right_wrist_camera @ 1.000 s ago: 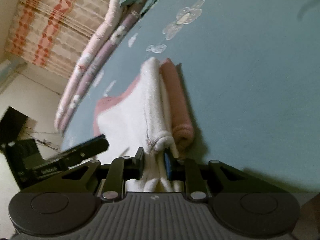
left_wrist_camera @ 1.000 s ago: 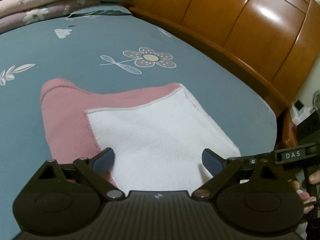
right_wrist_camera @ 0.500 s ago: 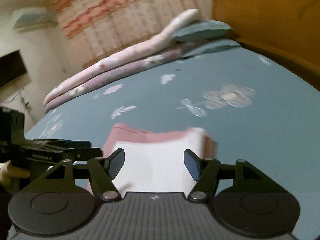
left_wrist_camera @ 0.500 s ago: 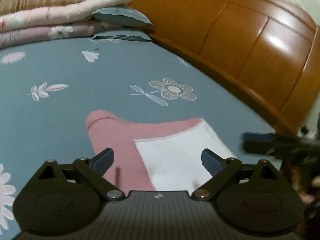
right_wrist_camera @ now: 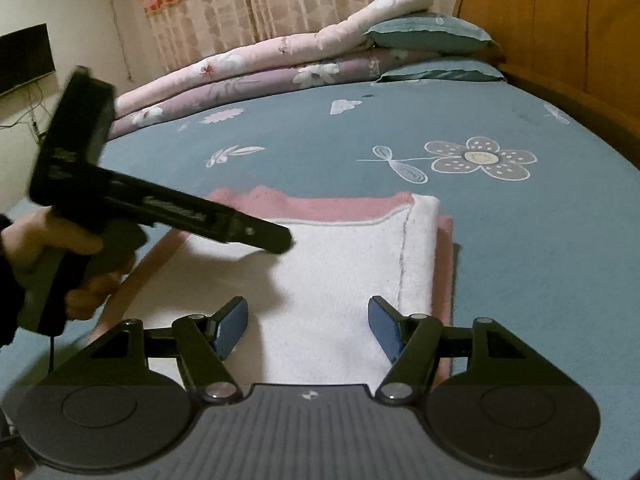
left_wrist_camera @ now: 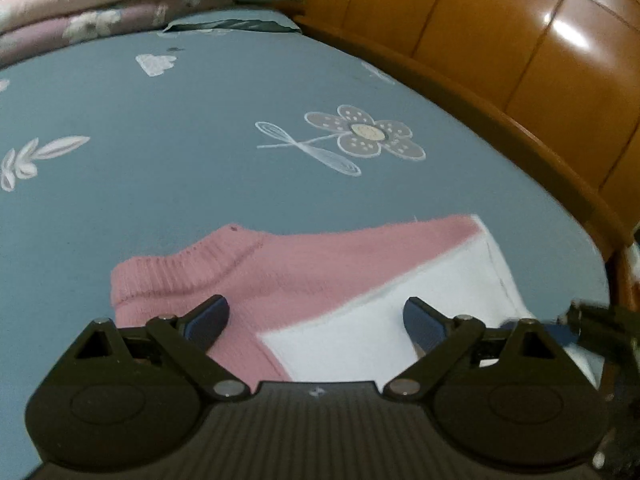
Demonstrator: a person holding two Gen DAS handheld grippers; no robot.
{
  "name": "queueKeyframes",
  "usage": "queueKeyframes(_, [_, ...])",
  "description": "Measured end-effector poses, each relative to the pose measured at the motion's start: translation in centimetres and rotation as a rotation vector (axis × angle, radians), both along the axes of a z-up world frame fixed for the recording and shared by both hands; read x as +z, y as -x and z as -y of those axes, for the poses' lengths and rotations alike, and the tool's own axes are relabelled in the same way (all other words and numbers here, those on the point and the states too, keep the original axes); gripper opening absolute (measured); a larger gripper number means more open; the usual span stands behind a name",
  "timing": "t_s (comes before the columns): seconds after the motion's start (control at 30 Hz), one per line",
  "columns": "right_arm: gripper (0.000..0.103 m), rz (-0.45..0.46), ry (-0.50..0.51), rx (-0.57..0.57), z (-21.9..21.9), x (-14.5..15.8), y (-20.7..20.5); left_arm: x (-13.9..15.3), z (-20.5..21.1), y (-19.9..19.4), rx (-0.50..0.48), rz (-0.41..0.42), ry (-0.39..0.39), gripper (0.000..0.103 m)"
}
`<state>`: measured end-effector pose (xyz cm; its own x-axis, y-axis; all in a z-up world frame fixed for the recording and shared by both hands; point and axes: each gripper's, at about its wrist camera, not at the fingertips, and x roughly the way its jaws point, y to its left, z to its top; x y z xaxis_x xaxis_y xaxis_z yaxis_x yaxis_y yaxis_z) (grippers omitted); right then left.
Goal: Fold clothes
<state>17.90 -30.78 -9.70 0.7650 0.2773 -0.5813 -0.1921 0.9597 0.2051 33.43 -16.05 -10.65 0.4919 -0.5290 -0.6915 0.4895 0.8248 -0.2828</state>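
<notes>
Pink-and-white garment (right_wrist_camera: pixel 344 264) lies folded on the blue floral bed sheet (right_wrist_camera: pixel 540 260). Left gripper (left_wrist_camera: pixel 316 320) and right gripper (right_wrist_camera: pixel 307 326) hover above it, jaws released. Stacked quilts (right_wrist_camera: pixel 256 72), pillows (right_wrist_camera: pixel 432 36) and wooden headboard (left_wrist_camera: pixel 520 48) border the bed.

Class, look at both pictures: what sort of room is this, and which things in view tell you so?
Most likely a home bedroom. The garment lies on a bed with a flowered blue sheet, rolled quilts and pillows sit by a wooden headboard, and curtains hang behind.
</notes>
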Motion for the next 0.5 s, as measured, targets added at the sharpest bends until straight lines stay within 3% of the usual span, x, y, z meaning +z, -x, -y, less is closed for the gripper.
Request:
queueKeyframes(0.07, [0.071,0.011,-0.005,-0.003,0.1,0.0,0.3,1.0,-0.8,0.7,0.025,0.019,0.033,0.086])
queueKeyframes(0.2, [0.073,0.037,-0.002,-0.002,0.0,0.0,1.3,3.4,-2.5,4.3,0.017,0.089,0.086,0.087])
queueKeyframes(0.37, [0.089,0.032,0.037,0.021,-1.6,-0.1,0.7,3.1,-2.6,7.3,-0.054,0.061,0.101,0.088])
queueKeyframes(0.43, [0.103,0.012,0.034,0.041,-2.1,-0.2,0.3,2.3,-2.1,7.1,-0.056,0.043,0.089,0.088])
queueKeyframes(0.5, [0.103,-0.008,0.05,0.048,-2.6,-0.2,0.1,1.8,-1.8,6.2,-0.045,0.02,0.103,0.088])
